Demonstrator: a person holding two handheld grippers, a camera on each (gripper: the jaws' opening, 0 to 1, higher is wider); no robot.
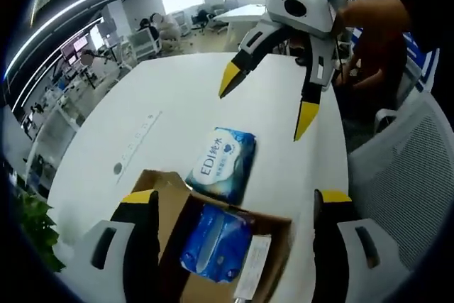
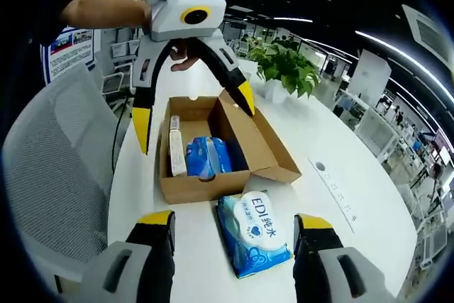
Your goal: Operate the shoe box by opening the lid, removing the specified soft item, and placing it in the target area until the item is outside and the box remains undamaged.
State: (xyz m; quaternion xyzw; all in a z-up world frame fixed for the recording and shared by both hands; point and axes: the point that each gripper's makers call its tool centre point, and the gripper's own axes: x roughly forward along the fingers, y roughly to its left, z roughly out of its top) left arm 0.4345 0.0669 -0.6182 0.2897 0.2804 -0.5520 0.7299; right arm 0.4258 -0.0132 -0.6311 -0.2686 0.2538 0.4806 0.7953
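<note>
An open brown shoe box (image 2: 191, 188) stands on the white table, its lid folded out to one side. Inside it lie a blue soft pack (image 2: 207, 155) and a narrow white item (image 2: 175, 148). A blue-and-white EDI wipes pack (image 2: 254, 238) lies flat on the table just outside the box, between the jaws of my open right gripper (image 2: 234, 223) but not touched by them. My left gripper (image 2: 194, 117) hangs open above the far side of the box. In the left gripper view, the box (image 1: 275, 226), the blue pack (image 1: 213, 243) and the wipes pack (image 1: 222, 163) sit ahead of my left gripper (image 1: 236, 200), with the right gripper (image 1: 266, 104) open above.
A grey mesh chair (image 2: 57, 175) stands close to the table edge, seen also as the chair (image 1: 404, 154). A potted plant (image 2: 284, 65) sits at the table's far end. A flush socket strip (image 2: 333, 182) runs along the table. A person's hand (image 2: 106, 10) holds the left gripper.
</note>
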